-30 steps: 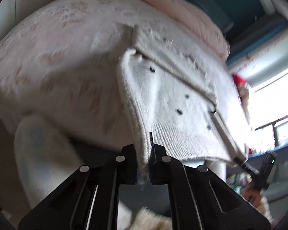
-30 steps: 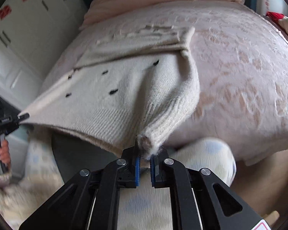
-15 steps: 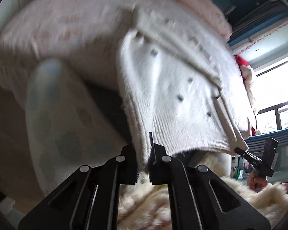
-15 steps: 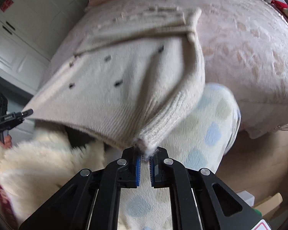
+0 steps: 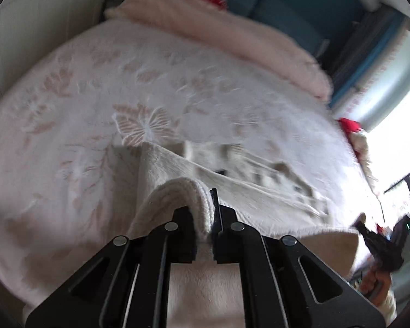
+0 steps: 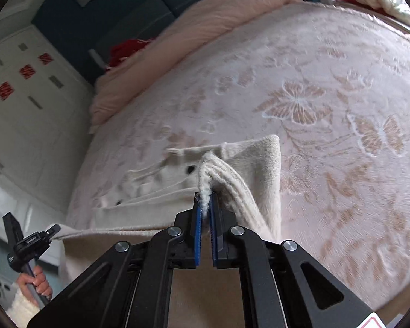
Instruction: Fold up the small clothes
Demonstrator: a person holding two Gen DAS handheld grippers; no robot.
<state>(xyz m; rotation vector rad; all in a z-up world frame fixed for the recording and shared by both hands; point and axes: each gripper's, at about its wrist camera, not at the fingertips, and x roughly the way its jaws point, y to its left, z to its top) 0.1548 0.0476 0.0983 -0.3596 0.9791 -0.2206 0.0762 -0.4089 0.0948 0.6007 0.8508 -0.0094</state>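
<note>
A small cream knit sweater [image 5: 259, 194] with dark specks lies on the bed, its near half raised and doubled over the far half. My left gripper [image 5: 205, 235] is shut on its ribbed hem corner [image 5: 194, 191]. My right gripper [image 6: 205, 213] is shut on the other hem corner [image 6: 205, 180]; the sweater [image 6: 150, 191] spreads to its left. Each gripper shows at the edge of the other's view, the right one [image 5: 380, 243] and the left one [image 6: 30, 243], each in the person's hand.
The bed carries a pale pink blanket [image 6: 328, 87] with a butterfly pattern. A rolled pink quilt [image 5: 218, 32] lies along the far side. White cabinets [image 6: 19, 104] stand to the left, a bright window [image 5: 396, 136] to the right.
Both grippers have lifted the sweater's hem from below the bed edge and carried it forward over the bed. The sweater now doubles over itself. The cameras tilted up.
</note>
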